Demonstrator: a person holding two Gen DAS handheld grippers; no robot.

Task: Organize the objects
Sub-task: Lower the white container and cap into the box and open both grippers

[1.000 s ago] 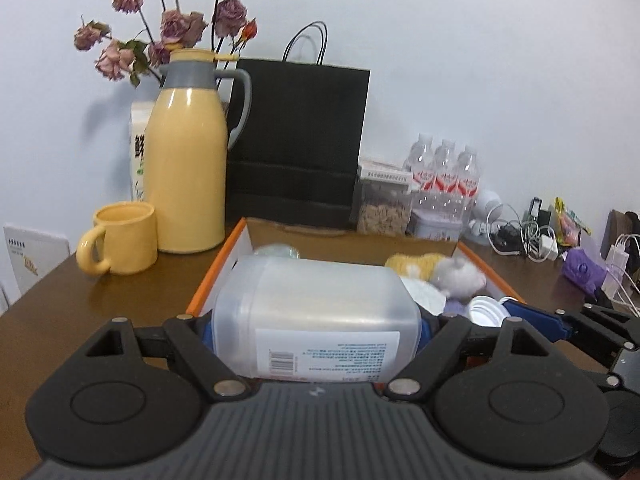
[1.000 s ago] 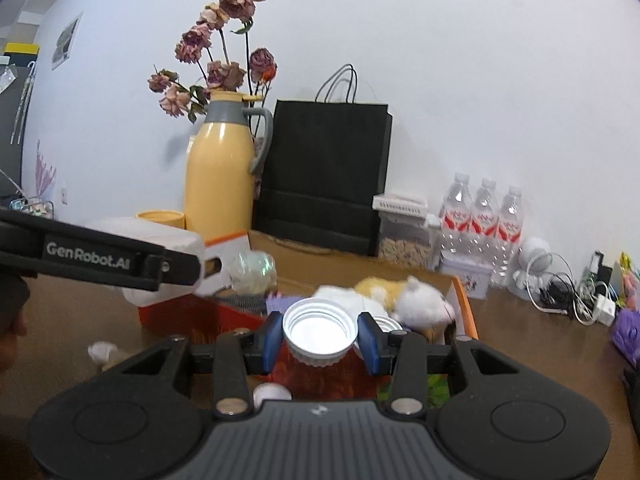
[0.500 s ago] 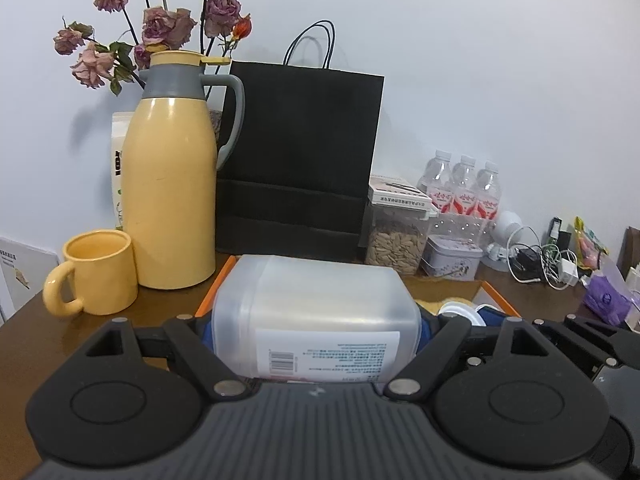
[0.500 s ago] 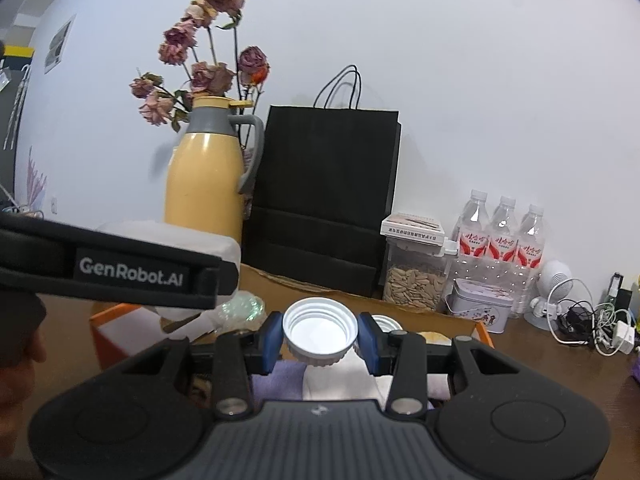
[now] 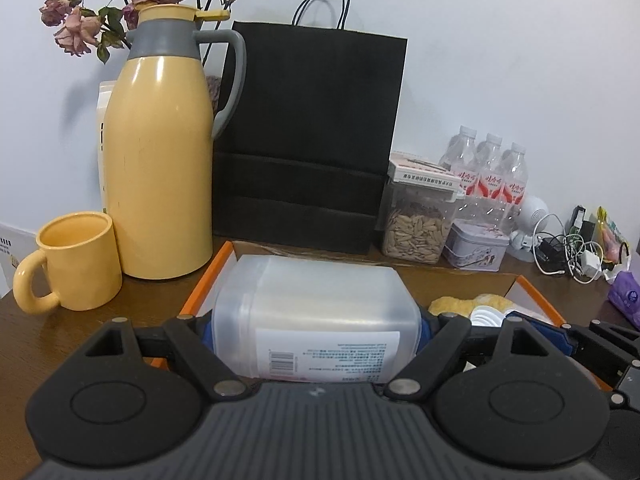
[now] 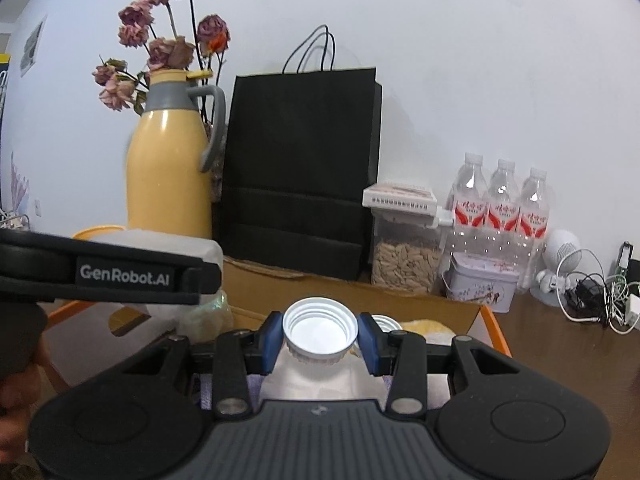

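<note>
My left gripper [image 5: 316, 330] is shut on a large translucent plastic jug [image 5: 316, 316] that lies on its side, a white barcode label facing me. It hangs over the near left part of an orange-rimmed cardboard box [image 5: 208, 276]. My right gripper [image 6: 320, 336] is shut on a white ribbed screw cap [image 6: 320, 330], its hollow side turned toward the camera. In the right wrist view the jug [image 6: 172, 246] and the left gripper's black body [image 6: 112, 276] sit at left, over the same box [image 6: 494, 328]. Yellow plush [image 5: 468, 304] lies inside the box.
Behind the box stand a yellow thermos jug [image 5: 160, 160] with dried roses, a yellow mug [image 5: 72, 260], a black paper bag [image 5: 308, 140], a seed jar [image 5: 416, 224], a small tin [image 5: 476, 246] and three water bottles [image 5: 492, 176]. Cables and chargers [image 5: 568, 252] clutter the right side of the wooden table.
Both grippers moved forward toward the wall over the box, each keeping its hold. The thermos, bag and jar loom larger now, and less of the box contents shows.
</note>
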